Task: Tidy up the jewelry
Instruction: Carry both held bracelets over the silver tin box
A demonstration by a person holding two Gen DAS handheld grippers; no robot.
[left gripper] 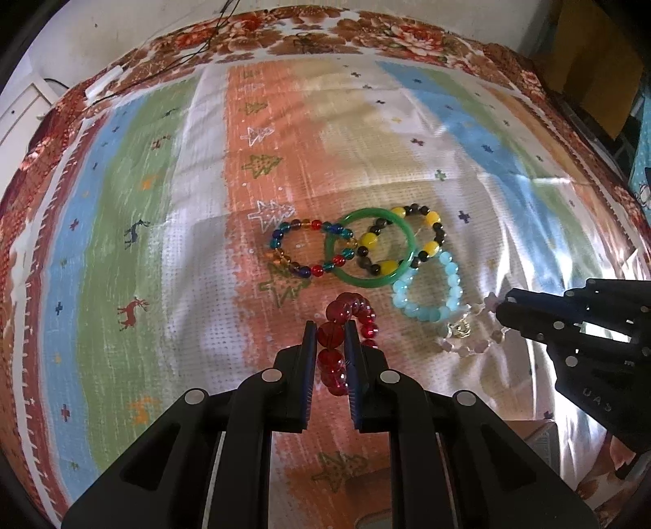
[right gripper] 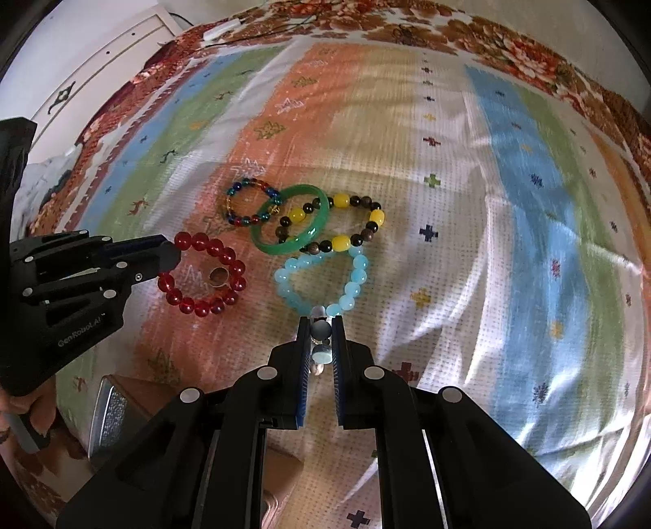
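My left gripper is shut on a red bead bracelet, which hangs from its pads just above the striped cloth. The right wrist view shows that gripper at the left, with the red bracelet in a full ring. My right gripper is shut on a pale clear-bead bracelet. From the left wrist view it enters at the right, and the pale bracelet dangles from it. A multicolour bead bracelet, a green bangle, a yellow-and-dark bead bracelet and a light blue bead bracelet lie overlapping on the cloth.
The striped cloth covers a bed with a floral border. A brown box and a shiny metal-edged object sit near the front edge. A person's hand holds the left tool. A white cabinet stands beyond the bed.
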